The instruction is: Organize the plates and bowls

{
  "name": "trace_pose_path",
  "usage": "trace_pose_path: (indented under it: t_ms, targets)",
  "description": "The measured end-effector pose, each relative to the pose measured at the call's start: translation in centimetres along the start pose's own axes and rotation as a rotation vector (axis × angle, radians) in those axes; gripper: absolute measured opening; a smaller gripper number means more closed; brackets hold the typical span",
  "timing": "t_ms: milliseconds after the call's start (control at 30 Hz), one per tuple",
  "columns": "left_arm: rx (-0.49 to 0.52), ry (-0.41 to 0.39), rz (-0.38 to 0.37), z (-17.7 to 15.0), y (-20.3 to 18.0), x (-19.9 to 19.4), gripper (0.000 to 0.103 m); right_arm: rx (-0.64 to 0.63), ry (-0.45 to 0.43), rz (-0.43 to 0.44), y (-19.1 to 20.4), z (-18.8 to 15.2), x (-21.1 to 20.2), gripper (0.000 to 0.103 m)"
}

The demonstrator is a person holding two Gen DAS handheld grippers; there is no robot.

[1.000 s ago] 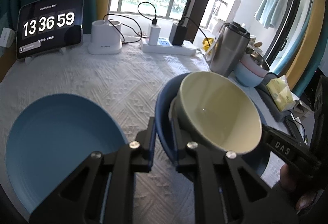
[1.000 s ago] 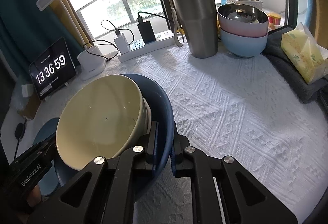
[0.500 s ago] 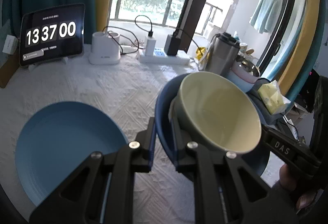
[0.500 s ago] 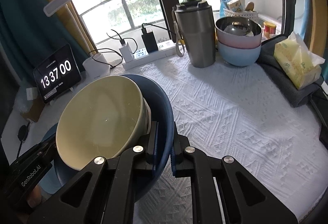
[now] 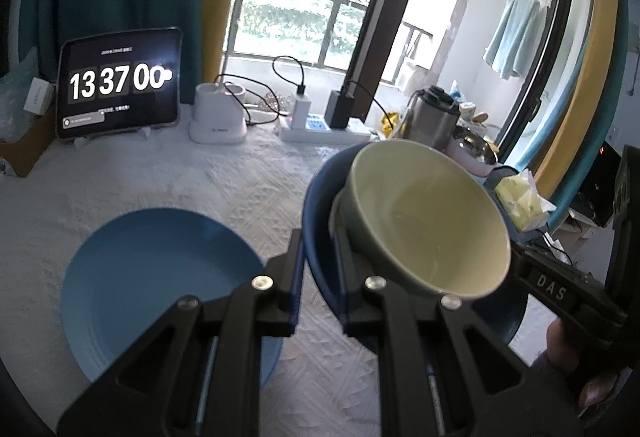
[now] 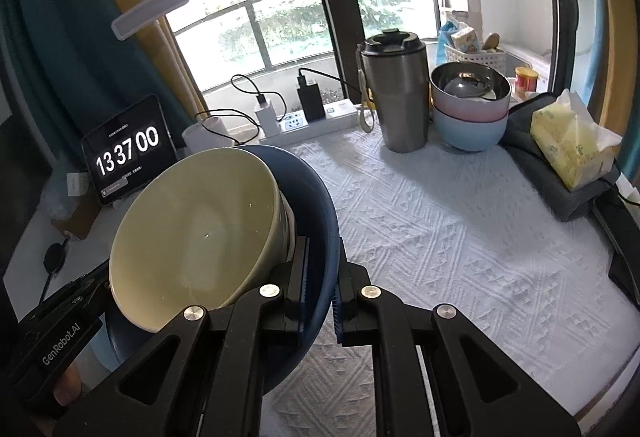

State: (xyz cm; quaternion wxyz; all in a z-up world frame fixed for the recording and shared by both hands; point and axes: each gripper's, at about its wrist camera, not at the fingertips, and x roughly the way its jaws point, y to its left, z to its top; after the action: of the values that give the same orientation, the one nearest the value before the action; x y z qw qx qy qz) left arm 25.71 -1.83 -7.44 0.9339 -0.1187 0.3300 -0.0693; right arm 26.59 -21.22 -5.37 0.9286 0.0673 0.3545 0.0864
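Both grippers, left gripper (image 5: 318,269) and right gripper (image 6: 320,295), clamped opposite rims of the dark blue plate (image 6: 316,197) carrying the cream bowl (image 6: 200,237), so a level, matched descent onto the light blue plate (image 5: 160,277) lying left of it seemed wise.

I take the steel tumbler (image 6: 394,97) as my landmark; it stands upright on the white quilted cloth (image 6: 460,237); left of it I see a white power strip (image 6: 308,121) with 2 chargers plugged in; further left a white lamp base (image 5: 218,115); further left again a tablet clock (image 5: 118,89) reading 13 37 00; well right of the tumbler a yellow tissue pack (image 6: 572,145) lies on a grey folded cloth (image 6: 560,193).
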Motion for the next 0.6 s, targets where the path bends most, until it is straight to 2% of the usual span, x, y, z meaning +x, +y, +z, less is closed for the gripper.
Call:
trace_pose_path:
  t_ms: [600]
  targets:
    - [-0.062, -0.048, 0.033, -0.2, 5.2, -3.8, 0.013, -0.081, -0.007, 0.036, 6.2, -0.2, -0.8, 0.011]
